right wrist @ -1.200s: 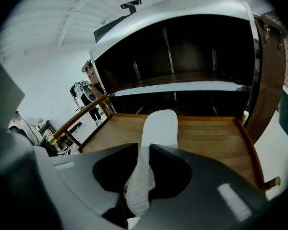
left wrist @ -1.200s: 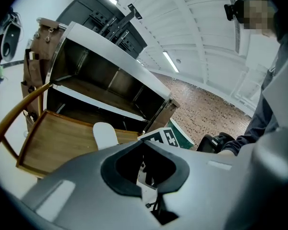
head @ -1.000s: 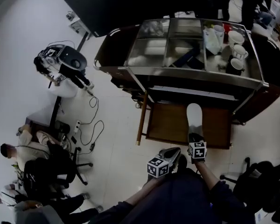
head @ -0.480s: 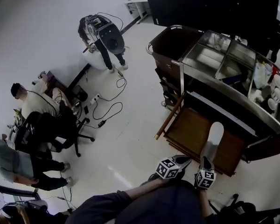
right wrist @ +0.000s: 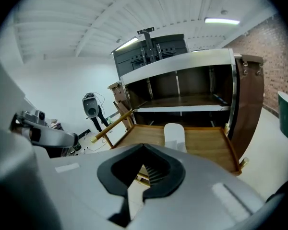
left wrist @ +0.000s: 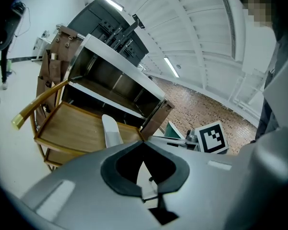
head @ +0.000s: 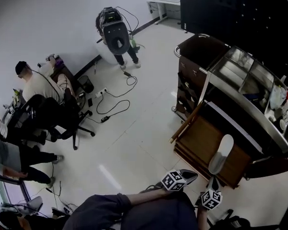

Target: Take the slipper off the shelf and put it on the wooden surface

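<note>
The white slipper (head: 221, 153) lies flat on the wooden surface (head: 198, 139) in front of the metal cart, free of both grippers. It also shows as the slipper (right wrist: 174, 135) in the right gripper view and the slipper (left wrist: 110, 130) in the left gripper view. My right gripper (head: 213, 181) sits just behind the slipper's heel, close to my body, shut with nothing in it (right wrist: 144, 146). My left gripper (head: 187, 175) hangs beside it to the left, off the wood's front edge, jaws together and empty (left wrist: 143, 142).
The metal cart (head: 249, 97) with trays and cups stands over the wood. A wooden bar (head: 188, 122) leans at the wood's left side. Seated people and office chairs (head: 43, 114) are at the left. Cables (head: 110, 104) cross the floor near a machine on a stand (head: 116, 35).
The head view has swung left, showing more floor and the seated people. My right gripper has pulled back from the slipper's heel. The slipper stays on the wood.
</note>
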`<state>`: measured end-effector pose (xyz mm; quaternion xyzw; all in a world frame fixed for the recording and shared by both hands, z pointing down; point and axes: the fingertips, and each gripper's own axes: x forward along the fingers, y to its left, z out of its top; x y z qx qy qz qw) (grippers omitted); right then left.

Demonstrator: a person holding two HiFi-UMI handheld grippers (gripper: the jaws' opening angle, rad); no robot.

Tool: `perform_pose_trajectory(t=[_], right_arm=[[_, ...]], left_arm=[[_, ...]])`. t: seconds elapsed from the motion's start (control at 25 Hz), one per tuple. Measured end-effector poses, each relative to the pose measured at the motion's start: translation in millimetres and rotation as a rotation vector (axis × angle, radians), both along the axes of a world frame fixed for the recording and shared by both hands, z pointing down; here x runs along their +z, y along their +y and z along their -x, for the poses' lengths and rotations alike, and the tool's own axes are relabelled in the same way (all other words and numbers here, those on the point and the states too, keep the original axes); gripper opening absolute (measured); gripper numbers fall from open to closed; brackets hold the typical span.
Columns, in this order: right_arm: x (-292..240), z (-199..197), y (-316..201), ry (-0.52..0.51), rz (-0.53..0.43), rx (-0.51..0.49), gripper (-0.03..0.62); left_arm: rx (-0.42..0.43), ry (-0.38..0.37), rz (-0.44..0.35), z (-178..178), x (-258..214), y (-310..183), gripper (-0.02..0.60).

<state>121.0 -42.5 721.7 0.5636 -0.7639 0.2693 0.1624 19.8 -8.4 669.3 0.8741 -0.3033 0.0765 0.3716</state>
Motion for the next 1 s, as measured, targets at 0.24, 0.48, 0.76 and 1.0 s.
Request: perform_pose_trajectory(t=[0.24, 0.48, 0.76, 1.0], right_arm=[[-21, 42, 49, 0.004, -0.013, 0.009, 0.002], [-29, 39, 73, 0.034, -0.045, 0.057, 0.002], [-34, 68, 91, 0.043, -0.046, -0.025, 0.002], [-39, 74, 98, 0.076, -0.049, -0.022, 0.002]], left_arm=[[0.026, 0.030, -0.019, 18, -11, 33, 0.006], [0.057, 0.044, -0.042, 29, -8, 62, 0.006], [0.004, -0.044, -0.061, 53, 4, 60, 0.009], [0.062, -0.034, -0.079, 44, 2, 64, 0.009]])
